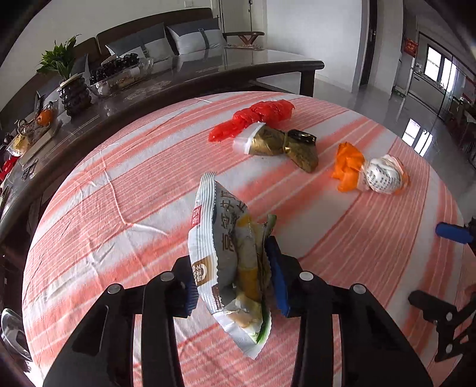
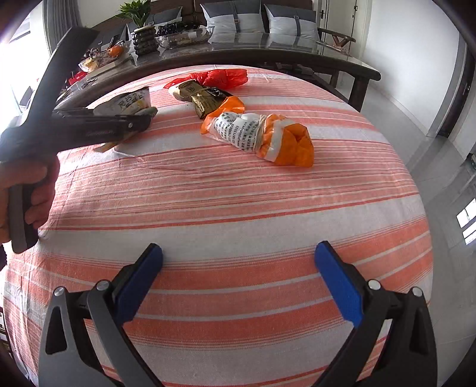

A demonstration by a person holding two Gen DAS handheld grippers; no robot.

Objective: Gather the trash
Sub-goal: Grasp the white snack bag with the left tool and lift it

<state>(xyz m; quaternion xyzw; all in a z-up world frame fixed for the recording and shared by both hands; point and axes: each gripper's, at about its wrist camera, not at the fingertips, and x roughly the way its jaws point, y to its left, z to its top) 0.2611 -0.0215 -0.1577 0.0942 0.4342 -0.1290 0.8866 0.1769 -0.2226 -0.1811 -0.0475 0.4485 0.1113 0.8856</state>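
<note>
My left gripper (image 1: 235, 274) is shut on a grey and white snack wrapper (image 1: 226, 253) and holds it above the striped tablecloth (image 1: 119, 193); it also shows in the right wrist view (image 2: 131, 104). A red plastic bag (image 1: 255, 117), a gold wrapper (image 1: 282, 146) and an orange and white bag bundle (image 1: 369, 172) lie further back on the cloth. My right gripper (image 2: 238, 262) is open and empty over the near part of the cloth, with the orange and white bundle (image 2: 261, 134), gold wrapper (image 2: 202, 95) and red bag (image 2: 220, 77) ahead of it.
A dark glass-topped table (image 2: 297, 50) stands behind, holding a potted plant (image 2: 142, 32), glass bowls (image 2: 184, 35) and small items. A sofa with grey cushions (image 2: 235, 18) is against the wall. The floor (image 2: 416, 125) lies to the right.
</note>
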